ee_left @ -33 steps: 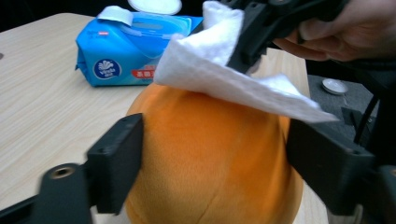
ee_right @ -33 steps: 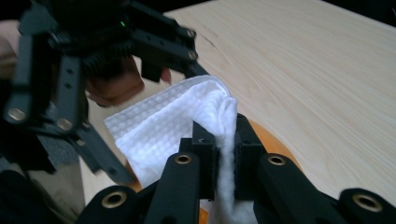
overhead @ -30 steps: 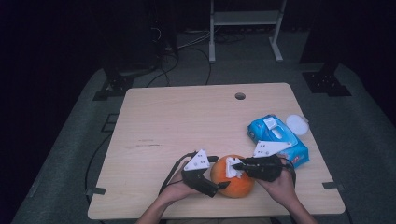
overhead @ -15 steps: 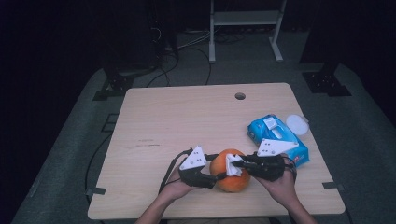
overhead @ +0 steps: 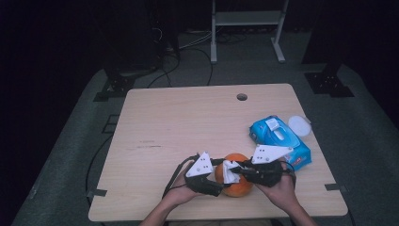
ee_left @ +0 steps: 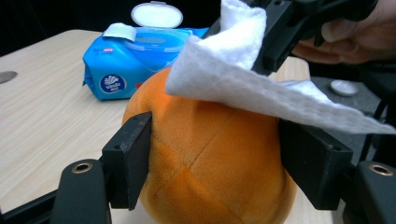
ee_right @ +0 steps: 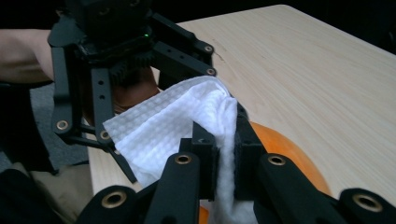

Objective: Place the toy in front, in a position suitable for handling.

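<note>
Faintly, "Vinda" on blue wipes pack [ee_left: 135, 60]

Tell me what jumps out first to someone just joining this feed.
The orange plush ball at the table's near edge, clamped on both sides by the left gripper. Next, the white wipe draped over its top, pinched in the right gripper. Behind sits the blue wipes pack, lid open.

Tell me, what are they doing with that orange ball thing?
A person is wiping a soft orange toy at the near edge of the table. The left gripper squeezes the toy from both sides to hold it. The right gripper pinches a white wipe and lays it over the toy's top. A blue wipes pack lies beside them with its lid open.
</note>
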